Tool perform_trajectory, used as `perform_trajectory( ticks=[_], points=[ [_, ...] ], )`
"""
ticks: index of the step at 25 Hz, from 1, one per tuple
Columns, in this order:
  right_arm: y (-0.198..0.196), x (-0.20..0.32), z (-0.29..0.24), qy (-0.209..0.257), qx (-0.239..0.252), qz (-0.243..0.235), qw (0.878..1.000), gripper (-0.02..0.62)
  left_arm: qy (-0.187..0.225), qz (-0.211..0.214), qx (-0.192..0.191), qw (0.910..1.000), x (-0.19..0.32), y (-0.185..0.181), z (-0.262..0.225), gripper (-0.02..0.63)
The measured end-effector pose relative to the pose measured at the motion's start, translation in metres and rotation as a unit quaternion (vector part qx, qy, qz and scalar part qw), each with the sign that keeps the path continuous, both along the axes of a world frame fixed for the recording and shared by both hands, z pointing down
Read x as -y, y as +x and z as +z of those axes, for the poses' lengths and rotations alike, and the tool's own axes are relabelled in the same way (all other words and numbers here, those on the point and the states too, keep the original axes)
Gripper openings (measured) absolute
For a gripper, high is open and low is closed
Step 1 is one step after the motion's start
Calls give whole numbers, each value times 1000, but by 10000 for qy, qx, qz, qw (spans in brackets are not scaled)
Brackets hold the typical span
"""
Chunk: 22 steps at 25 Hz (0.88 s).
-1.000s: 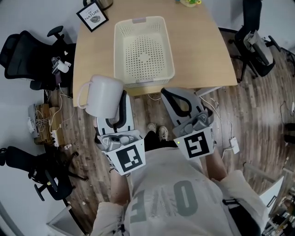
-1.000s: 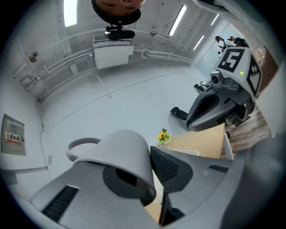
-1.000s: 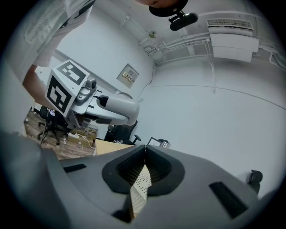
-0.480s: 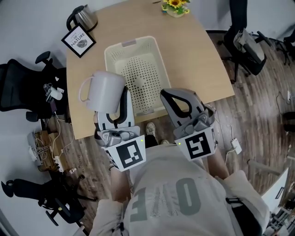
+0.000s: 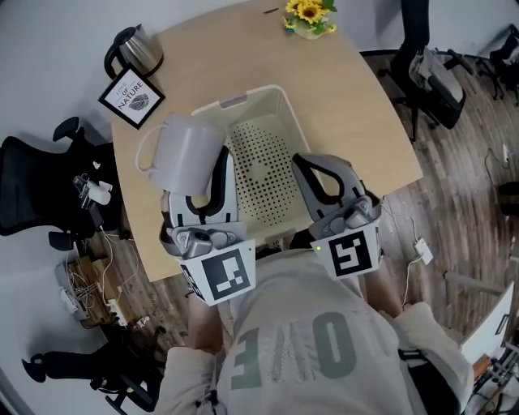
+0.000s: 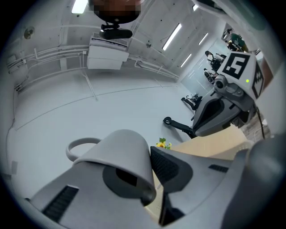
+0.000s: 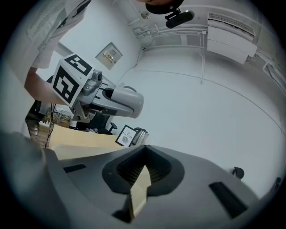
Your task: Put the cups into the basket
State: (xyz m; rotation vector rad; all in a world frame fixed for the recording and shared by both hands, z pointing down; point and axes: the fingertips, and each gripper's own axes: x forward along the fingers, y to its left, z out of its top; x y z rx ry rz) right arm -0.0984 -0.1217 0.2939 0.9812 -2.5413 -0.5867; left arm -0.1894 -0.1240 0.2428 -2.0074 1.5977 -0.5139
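A white cup (image 5: 186,150) with a loop handle hangs tilted over the left rim of the cream perforated basket (image 5: 272,109), which stands on the wooden table (image 5: 369,121). My left gripper (image 5: 209,168) is shut on the cup's wall. In the left gripper view the cup (image 6: 118,154) lies mouth toward the camera, its wall pinched between the jaws. My right gripper (image 5: 323,168) hovers over the basket's right rim, shut, with nothing in it. Seen from the right gripper view, its jaws meet at the tips. No other cup is in sight.
At the table's far left stand a kettle (image 5: 134,49) and a framed picture (image 5: 132,96). Sunflowers (image 5: 308,16) sit at the far edge. Office chairs stand left (image 5: 32,178) and right (image 5: 434,73) of the table. Cables lie on the wooden floor (image 5: 454,211).
The person has stepped up to the table. Both grippers have gone forward from above the floor to over the basket, the left one still carrying the cup.
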Motion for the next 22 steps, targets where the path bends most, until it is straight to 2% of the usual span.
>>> perform_trajectory(
  ticks=[4,6,10,14,17,20,22],
  points=[
    [7,20,8,52,-411,249,9988,-2,-435,77,76,9990,19,1,13,67],
    [16,31,9,-45,-348,267,9990,-2,-491,123,45,9987,31,6,22,67],
    [28,43,14,-315,-232,33,9992,-2,-597,63,155,9981,47,18,35,67],
    [24,43,32,-900,-17,-324,9954,-2,-925,120,228,9954,49,29,50,67],
    [23,49,44,-1315,214,-322,9906,-2,-1619,93,565,9851,55,33,74,67],
    [24,53,50,-1624,516,-386,9846,-2,-2247,135,1102,9681,60,39,104,67],
    [26,58,51,-1674,548,-427,9834,-2,-2611,217,1412,9547,60,43,124,67]
  ],
)
